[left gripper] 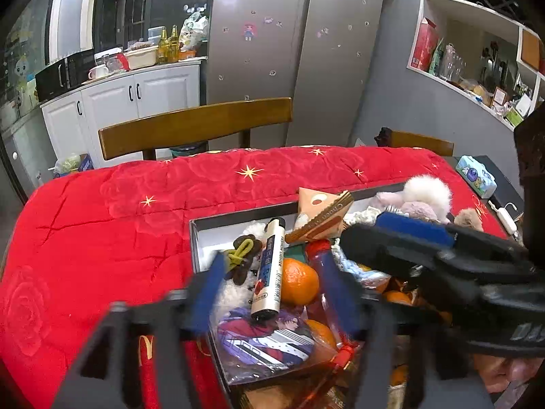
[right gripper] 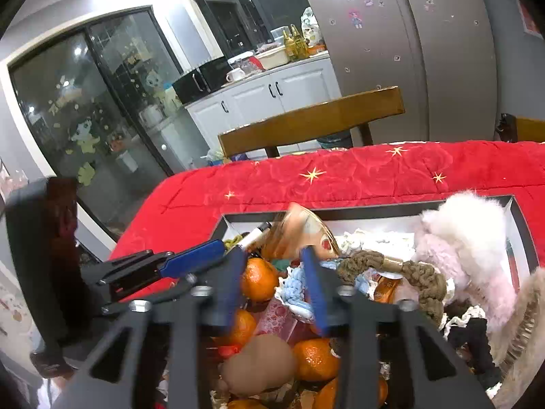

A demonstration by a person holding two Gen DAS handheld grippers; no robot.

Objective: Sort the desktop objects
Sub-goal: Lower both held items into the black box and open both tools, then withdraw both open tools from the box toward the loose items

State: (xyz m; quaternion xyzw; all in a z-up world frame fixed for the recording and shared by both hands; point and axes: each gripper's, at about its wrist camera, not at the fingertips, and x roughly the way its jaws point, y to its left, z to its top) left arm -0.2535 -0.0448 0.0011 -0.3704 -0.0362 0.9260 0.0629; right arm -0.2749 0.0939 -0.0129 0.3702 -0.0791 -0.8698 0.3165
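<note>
A shallow box (left gripper: 201,235) (right gripper: 374,208) on the red tablecloth is piled with items. My left gripper (left gripper: 272,289) is open above its left end, over a white lighter (left gripper: 270,269), an orange (left gripper: 299,281) and an anime card (left gripper: 269,341). My right gripper (right gripper: 274,283) is open above oranges (right gripper: 259,279), a blue crochet piece (right gripper: 294,289) and a tan pouch (right gripper: 262,364). The right gripper also shows in the left wrist view (left gripper: 425,248), beside the left one. A tan snack packet (left gripper: 323,211) (right gripper: 299,235) leans in the box.
Fluffy white and pink plush (right gripper: 466,238) fills the box's right end, with a brown knitted band (right gripper: 422,283). The red quilted cloth (left gripper: 102,221) covers the table. Wooden chairs (left gripper: 194,126) stand behind it. A tissue pack (left gripper: 477,177) and charger (left gripper: 507,218) lie far right.
</note>
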